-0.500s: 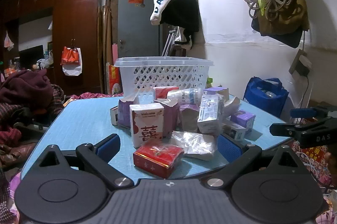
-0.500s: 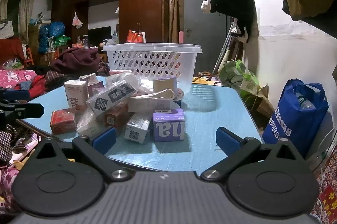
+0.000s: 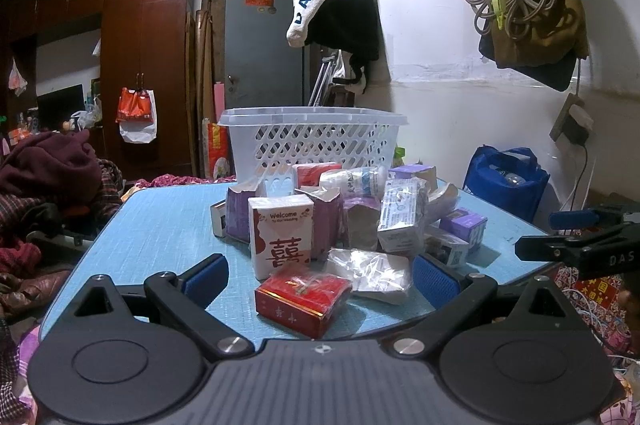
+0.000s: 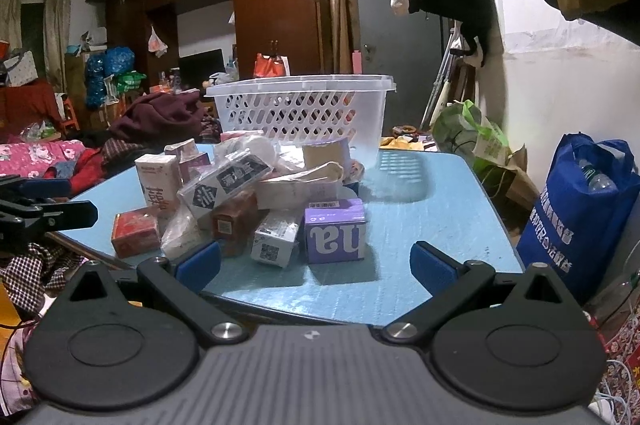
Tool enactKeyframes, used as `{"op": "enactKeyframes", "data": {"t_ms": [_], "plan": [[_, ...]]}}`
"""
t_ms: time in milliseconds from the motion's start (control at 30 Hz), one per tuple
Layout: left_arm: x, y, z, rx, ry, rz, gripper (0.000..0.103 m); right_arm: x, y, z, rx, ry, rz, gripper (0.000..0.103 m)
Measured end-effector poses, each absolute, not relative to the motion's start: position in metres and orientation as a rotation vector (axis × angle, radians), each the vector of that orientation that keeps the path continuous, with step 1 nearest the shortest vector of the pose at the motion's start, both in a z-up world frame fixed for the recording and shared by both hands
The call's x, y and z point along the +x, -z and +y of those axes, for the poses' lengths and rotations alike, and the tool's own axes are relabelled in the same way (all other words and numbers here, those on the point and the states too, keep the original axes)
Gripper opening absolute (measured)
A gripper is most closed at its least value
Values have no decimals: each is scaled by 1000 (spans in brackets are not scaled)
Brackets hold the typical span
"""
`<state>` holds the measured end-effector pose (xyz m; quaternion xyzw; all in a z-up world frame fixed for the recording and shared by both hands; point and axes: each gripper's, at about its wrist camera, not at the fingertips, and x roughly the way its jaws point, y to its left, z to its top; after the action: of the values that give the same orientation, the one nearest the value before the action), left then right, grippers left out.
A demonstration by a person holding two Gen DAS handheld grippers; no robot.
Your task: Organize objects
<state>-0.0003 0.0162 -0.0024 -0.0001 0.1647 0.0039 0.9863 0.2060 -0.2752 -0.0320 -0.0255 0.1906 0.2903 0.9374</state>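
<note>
Nothing moved, red box [image 3: 303, 299] near table [image 3: 160, 225] edge

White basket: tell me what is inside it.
The white basket stands at the back of the blue table, behind the pile of boxes. Through its lattice wall only dark and reddish patches show, probably the room beyond. Nothing rises above its rim; its floor is hidden.

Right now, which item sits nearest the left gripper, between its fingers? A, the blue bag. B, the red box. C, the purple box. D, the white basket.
B: the red box lies at the table's near edge, framed by the open left gripper, ahead of the pile.
</note>
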Motion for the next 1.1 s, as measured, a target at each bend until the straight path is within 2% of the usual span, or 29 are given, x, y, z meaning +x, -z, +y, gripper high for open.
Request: {"op": "enactKeyframes", "data": {"t_ms": [1100], "plan": [[0,3,16,1,-8,332,100,208,33,-279,-12,-634,409,103]]}}
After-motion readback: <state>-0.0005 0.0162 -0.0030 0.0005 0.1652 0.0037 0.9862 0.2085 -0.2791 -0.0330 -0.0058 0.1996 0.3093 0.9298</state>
